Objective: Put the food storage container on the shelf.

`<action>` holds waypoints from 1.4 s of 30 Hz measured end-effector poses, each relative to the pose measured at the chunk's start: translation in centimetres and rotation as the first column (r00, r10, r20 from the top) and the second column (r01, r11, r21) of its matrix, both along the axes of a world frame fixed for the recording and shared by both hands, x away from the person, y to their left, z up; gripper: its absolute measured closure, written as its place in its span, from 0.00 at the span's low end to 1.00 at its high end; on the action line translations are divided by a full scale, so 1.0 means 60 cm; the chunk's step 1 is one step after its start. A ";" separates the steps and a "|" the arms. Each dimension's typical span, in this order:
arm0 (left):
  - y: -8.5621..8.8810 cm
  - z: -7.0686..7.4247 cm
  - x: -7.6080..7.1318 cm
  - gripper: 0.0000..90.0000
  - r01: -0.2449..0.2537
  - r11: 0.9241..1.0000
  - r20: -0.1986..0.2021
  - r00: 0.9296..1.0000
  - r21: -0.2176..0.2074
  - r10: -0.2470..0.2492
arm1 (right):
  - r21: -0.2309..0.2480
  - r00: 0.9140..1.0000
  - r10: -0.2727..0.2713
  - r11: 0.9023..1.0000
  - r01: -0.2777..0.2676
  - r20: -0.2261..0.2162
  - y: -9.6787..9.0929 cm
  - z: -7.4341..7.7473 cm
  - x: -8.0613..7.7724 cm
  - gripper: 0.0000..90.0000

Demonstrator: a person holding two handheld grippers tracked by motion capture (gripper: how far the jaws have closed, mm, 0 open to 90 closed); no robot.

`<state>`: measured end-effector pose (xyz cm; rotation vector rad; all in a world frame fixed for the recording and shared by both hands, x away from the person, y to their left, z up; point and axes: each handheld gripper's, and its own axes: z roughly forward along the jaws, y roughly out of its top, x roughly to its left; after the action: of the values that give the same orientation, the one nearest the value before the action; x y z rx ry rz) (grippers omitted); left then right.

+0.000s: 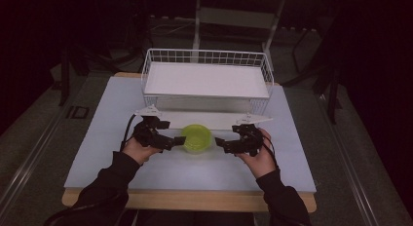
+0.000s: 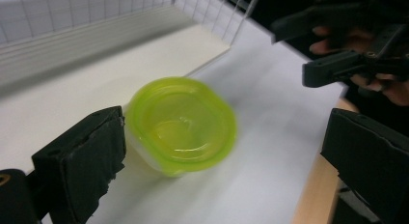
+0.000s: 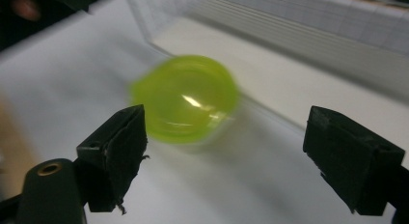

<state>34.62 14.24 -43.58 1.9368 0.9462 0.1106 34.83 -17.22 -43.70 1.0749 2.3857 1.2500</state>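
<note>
My left gripper (image 1: 179,141), jaws spread, nearly touches the green bowl (image 1: 197,138) from its left; my right gripper (image 1: 220,142), also spread, sits slightly farther off

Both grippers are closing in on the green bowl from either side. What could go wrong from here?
1. The left gripper is open with one jaw right by the green bowl; a nudge could slide the light bowl across the table rather than seat it between the jaws.
2. The right gripper, also open, faces the left one across the bowl, so the jaws might collide.
3. The wire basket stands close behind; a high lift could clip its rim.
</note>
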 end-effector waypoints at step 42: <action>-0.033 -0.082 0.055 0.86 -0.150 0.988 -0.394 0.907 0.027 0.148 | 0.108 0.883 -0.161 0.967 0.230 -0.441 0.043 -0.078 0.058 0.83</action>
<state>37.90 12.23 -48.53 1.9170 1.3603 -0.2041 38.30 -14.66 -48.38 1.7580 2.4173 1.2490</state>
